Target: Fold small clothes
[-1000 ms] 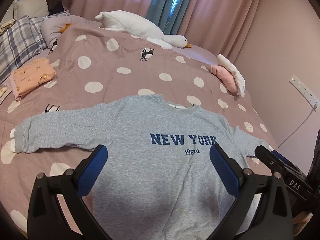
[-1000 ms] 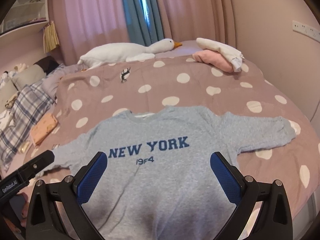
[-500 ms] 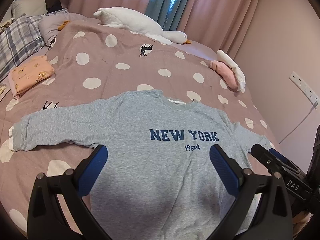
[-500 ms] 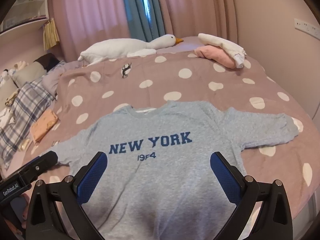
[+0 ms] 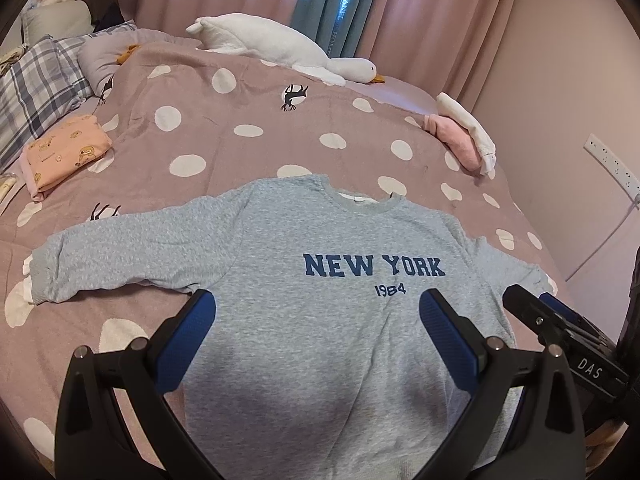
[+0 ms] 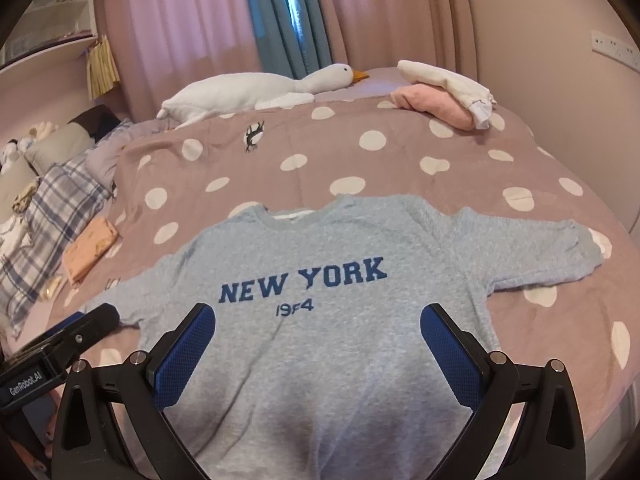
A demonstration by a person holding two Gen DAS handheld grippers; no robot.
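A grey sweatshirt (image 5: 320,320) with blue "NEW YORK 1984" lettering lies flat, front up, on the bed, both sleeves spread out; it also shows in the right wrist view (image 6: 340,320). My left gripper (image 5: 318,312) is open and empty, hovering above the sweatshirt's lower body. My right gripper (image 6: 318,324) is open and empty, also above the lower body. The right gripper shows at the right edge of the left wrist view (image 5: 568,340); the left gripper shows at the left edge of the right wrist view (image 6: 60,344).
The bed has a mauve polka-dot cover (image 5: 248,120). A folded peach garment (image 5: 64,152) lies at the left by plaid pillows (image 5: 36,88). A plush goose (image 5: 280,48) lies at the back. Rolled pink and white clothes (image 5: 464,136) lie at the right near the wall.
Both grippers have moved slightly forward and lower over the sweatshirt, so it looks a little larger. Both stay open and the sweatshirt has not moved.
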